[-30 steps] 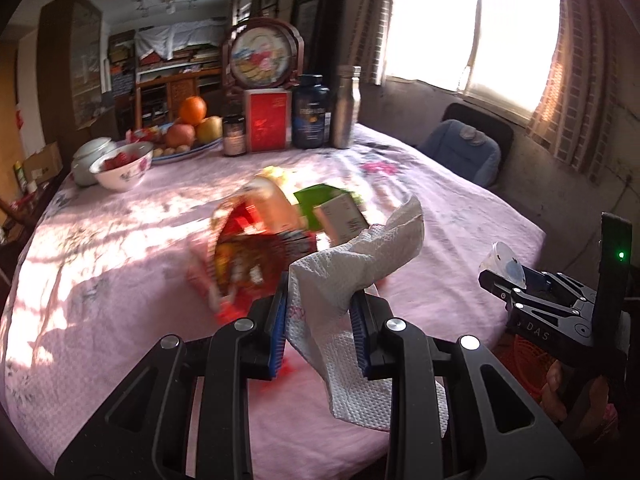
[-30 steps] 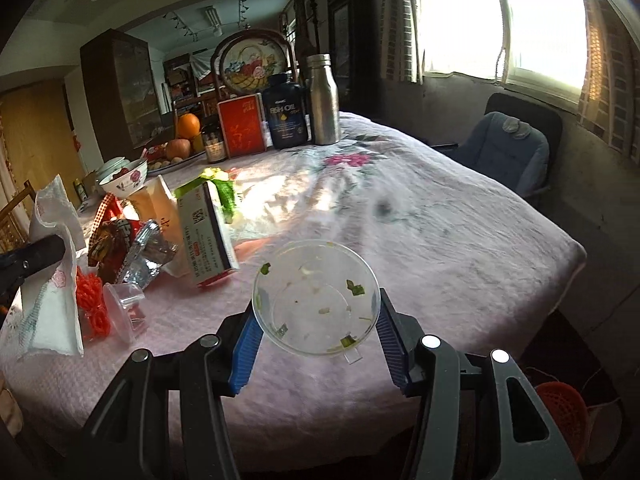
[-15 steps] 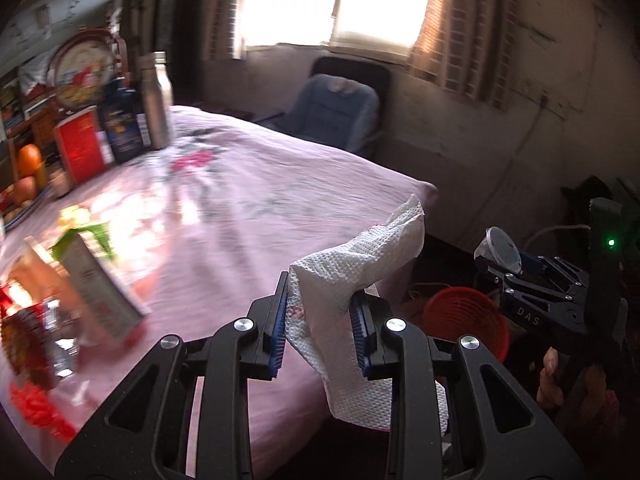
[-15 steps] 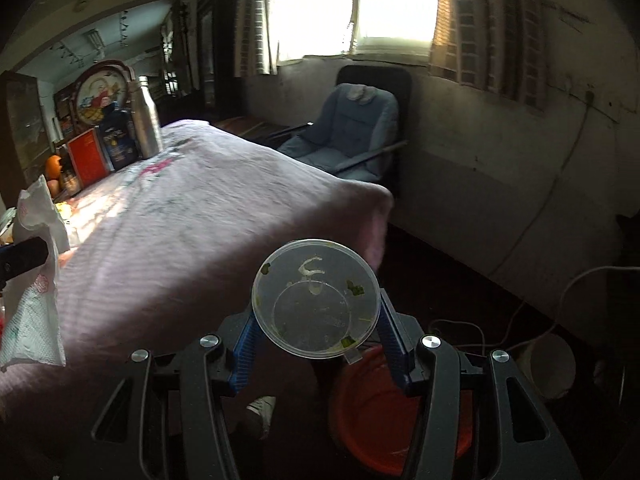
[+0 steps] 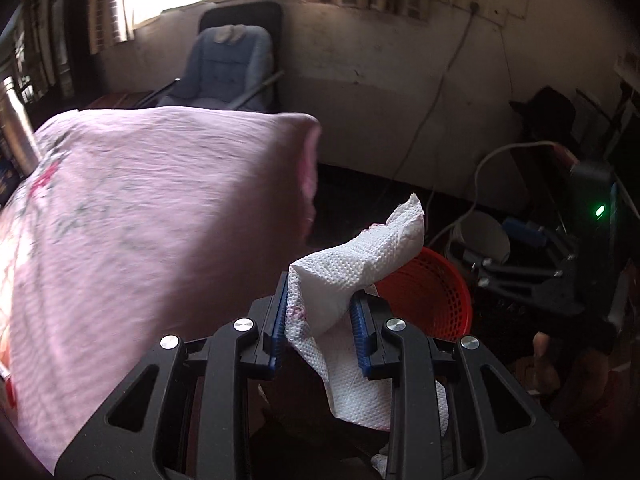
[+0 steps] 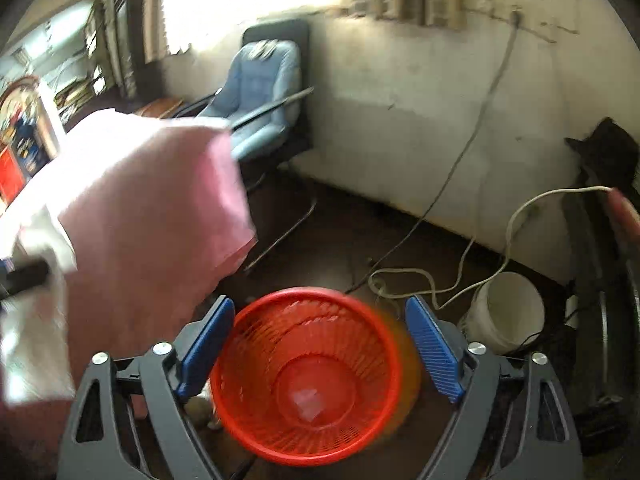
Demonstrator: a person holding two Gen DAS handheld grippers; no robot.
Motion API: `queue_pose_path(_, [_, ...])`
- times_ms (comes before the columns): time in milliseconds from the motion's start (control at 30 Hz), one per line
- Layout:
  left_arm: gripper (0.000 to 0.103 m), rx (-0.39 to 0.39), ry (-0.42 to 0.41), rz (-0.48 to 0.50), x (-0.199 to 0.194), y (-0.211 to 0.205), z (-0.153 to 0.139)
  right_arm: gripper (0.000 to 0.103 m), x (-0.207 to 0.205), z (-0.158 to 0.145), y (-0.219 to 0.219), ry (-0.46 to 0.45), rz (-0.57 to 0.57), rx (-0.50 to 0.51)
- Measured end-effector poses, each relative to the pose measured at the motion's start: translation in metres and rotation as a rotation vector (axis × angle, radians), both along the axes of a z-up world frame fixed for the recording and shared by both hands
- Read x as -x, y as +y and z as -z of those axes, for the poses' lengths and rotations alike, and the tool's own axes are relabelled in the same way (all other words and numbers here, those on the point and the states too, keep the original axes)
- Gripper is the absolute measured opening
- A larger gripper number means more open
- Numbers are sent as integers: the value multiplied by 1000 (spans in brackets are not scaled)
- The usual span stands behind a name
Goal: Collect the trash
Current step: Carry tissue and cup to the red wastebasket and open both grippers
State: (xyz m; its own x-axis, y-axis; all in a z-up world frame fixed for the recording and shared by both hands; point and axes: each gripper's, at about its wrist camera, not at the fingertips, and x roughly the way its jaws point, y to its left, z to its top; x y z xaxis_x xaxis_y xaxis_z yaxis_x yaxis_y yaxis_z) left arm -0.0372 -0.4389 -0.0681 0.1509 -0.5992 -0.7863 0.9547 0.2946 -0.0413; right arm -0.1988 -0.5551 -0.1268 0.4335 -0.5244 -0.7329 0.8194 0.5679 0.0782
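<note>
My left gripper (image 5: 320, 328) clamps the crumpled white paper towel (image 5: 352, 268), red mesh plastic basket (image 5: 424, 296) lying lower right; my right gripper (image 6: 316, 344), jaws just opened, is empty above it.

Worktop (image 5: 140, 208) under pink floral cloth — left of the left fingers (image 5: 280, 320), one corner hanging over dark floor (image 6: 340, 240). On the floor: red mesh basket (image 6: 256, 380) between the right fingers (image 6: 434, 352), white bucket (image 6: 508, 312) beyond their right side — white cable (image 6: 404, 276) lying ahead.
</note>
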Motion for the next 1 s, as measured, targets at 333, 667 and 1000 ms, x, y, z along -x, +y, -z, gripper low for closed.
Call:
queue_pose_path(333, [58, -70, 15, 127, 41, -76, 46, 89, 42, -12, -30, -84, 120, -6])
queue_pose_path(667, [90, -50, -21, 67, 43, -68, 32, 90, 50, -23, -26, -108, 100, 12])
queue_pose_path(1000, [93, 3, -42, -42, 22, -23, 3, 96, 32, -44, 6, -116, 8, 53])
